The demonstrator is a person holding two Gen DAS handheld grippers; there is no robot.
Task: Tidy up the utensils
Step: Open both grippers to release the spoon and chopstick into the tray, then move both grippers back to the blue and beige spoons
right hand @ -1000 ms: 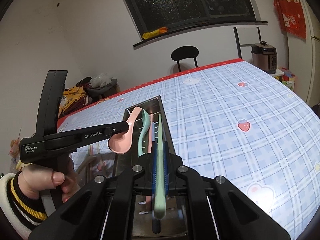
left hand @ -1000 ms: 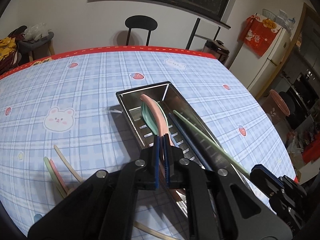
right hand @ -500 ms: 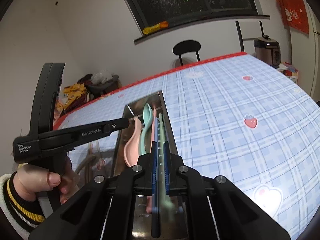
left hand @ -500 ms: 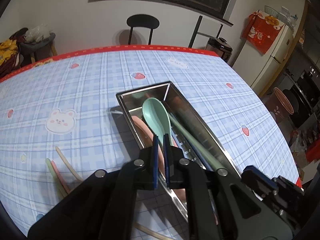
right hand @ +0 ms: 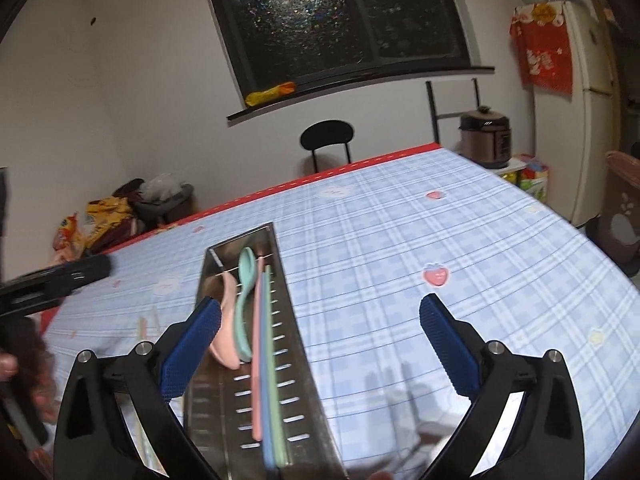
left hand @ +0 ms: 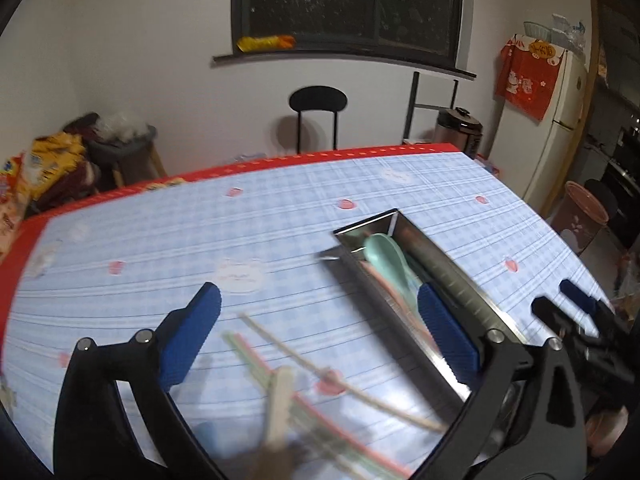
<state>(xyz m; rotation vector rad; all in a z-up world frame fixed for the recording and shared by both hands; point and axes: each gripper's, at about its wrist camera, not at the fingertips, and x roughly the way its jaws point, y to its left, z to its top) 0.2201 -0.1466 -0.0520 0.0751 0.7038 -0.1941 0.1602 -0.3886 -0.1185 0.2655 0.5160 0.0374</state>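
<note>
Loose chopsticks (left hand: pixel 280 344) lie blurred on the checked tablecloth (left hand: pixel 280 232) between the spread, empty jaws of the left gripper (left hand: pixel 320 336). To their right, the steel tray (right hand: pixel 304 364) holds a pink spoon (right hand: pixel 226 332), a mint spoon (right hand: pixel 245 300) and chopsticks laid lengthwise. The right gripper (right hand: pixel 320 340) hovers above it, jaws wide apart.
</note>
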